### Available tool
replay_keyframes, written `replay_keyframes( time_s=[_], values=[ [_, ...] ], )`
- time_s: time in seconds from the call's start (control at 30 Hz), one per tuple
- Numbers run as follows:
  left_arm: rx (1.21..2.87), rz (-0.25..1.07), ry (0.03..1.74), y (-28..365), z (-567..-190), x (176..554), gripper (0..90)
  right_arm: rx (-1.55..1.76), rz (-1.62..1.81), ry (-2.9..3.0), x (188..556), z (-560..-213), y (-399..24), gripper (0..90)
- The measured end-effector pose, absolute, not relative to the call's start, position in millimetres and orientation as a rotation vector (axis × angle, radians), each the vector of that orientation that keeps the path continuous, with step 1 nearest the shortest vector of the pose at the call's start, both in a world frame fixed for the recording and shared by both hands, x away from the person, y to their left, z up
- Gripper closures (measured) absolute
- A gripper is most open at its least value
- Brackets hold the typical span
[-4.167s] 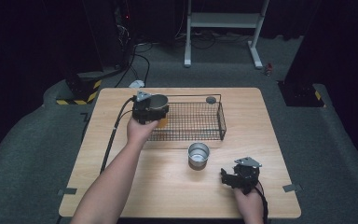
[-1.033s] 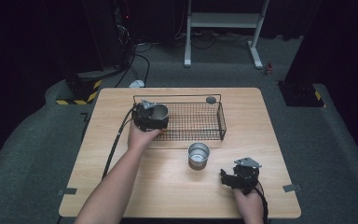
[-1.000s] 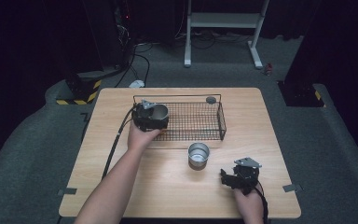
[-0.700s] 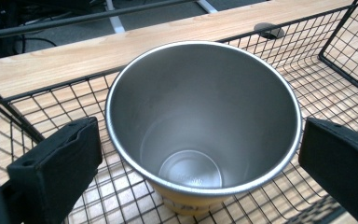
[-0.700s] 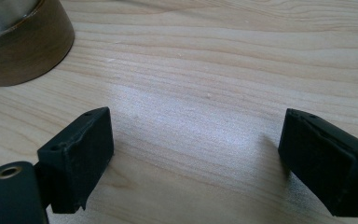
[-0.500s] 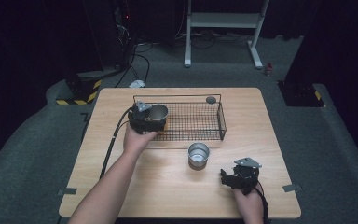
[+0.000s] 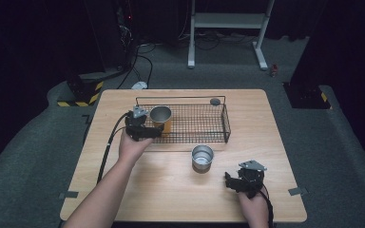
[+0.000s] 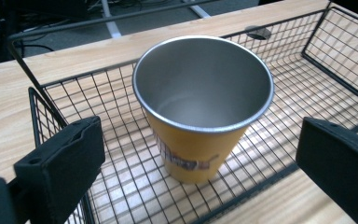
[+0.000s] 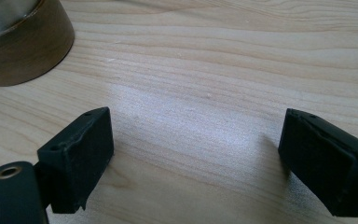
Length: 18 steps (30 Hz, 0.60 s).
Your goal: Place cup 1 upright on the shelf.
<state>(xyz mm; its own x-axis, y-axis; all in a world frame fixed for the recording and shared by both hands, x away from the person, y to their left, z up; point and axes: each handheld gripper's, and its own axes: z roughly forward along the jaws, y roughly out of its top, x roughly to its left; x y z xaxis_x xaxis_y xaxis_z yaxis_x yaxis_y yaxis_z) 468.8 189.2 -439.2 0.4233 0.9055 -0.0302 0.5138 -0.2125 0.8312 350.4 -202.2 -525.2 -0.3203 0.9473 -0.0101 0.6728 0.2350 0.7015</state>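
Observation:
An orange cup (image 7: 161, 117) with a steel inside stands upright in the left end of the black wire basket (image 7: 221, 116). My left gripper (image 7: 156, 132) sits just left of the basket, pointing at the cup. In the left gripper view the cup (image 8: 200, 93) stands free beyond the jaws of that gripper (image 8: 200, 140); they have just been closing a little, nothing pressed between them. A steel cup (image 7: 202, 157) stands on the table in front of the basket. My right gripper (image 7: 229, 181) rests open at the front right, its jaws over bare wood (image 9: 196, 140).
A small dark round piece (image 7: 215, 101) lies on the wooden table (image 7: 123, 190) behind the basket. The basket's wire walls (image 8: 335, 70) surround the orange cup. The steel cup's base (image 9: 18, 42) sits just ahead-left of my right gripper. Cables trail off the table's left side.
My left gripper has drawn back leftward and toward the person, leaving the orange cup standing in the basket. The right gripper and the steel cup have not moved.

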Motion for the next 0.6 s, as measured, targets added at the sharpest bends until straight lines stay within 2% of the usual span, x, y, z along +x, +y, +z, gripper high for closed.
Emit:
replay_keyframes(
  time_s=[0.37, 0.6],
  values=[
    [1.873, 0.623, 1.196, 210.3, -445.1, 443.4, 2.6, 1.484, 0.842, 2.077, 350.4, -525.2, -202.1, 10.1],
    [1.872, 0.584, 1.202, 230.6, -458.9, 423.3, 3.4, 1.486, 0.842, 2.077, 350.3, -525.2, -202.0, 10.1]
  ],
)
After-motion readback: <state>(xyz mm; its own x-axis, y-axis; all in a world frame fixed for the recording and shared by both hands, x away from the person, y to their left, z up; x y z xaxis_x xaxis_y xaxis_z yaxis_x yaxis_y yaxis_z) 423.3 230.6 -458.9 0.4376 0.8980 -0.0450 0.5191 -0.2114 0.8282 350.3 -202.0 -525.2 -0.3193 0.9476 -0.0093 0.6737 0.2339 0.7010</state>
